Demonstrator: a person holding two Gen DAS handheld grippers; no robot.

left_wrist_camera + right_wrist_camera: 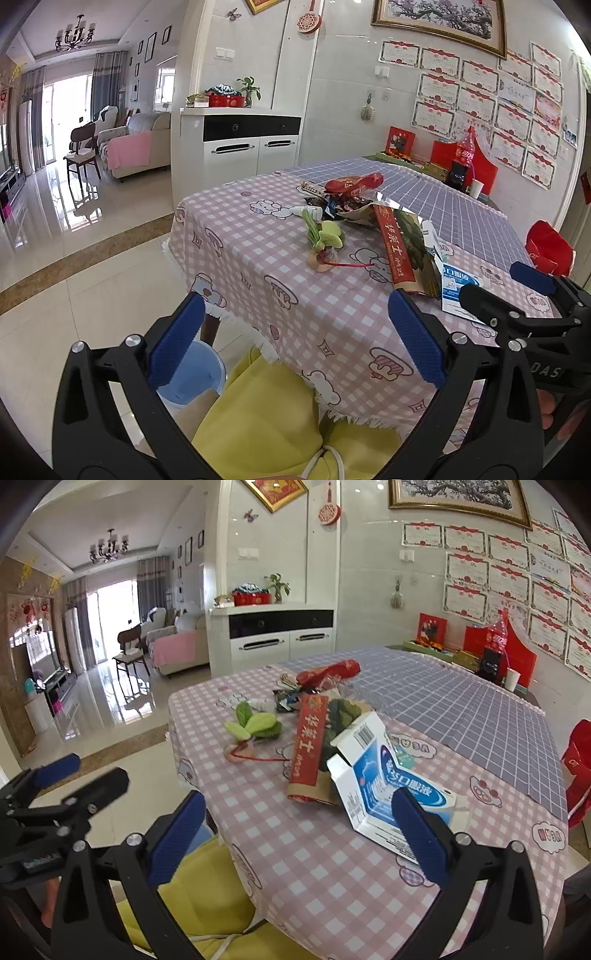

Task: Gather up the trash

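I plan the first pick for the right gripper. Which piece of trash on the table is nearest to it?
The white and blue medicine box, with its flap open, lies just beyond the right gripper; the other wrappers lie farther back.

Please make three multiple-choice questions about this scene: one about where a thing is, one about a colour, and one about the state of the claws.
1. Where is the blue bucket?
A. on the table
B. on the floor beside the table
C. on the cabinet

2. What colour are the pads of the claws?
A. blue
B. red
C. green

3. What state are the left claw and the right claw in?
A. both shut on trash
B. one holds the white and blue box
C. both open and empty

Answers: 1 B, it stands on the tiles under the table edge. 2 A, both views show blue pads. 3 C, the fingers stand wide apart, holding nothing.
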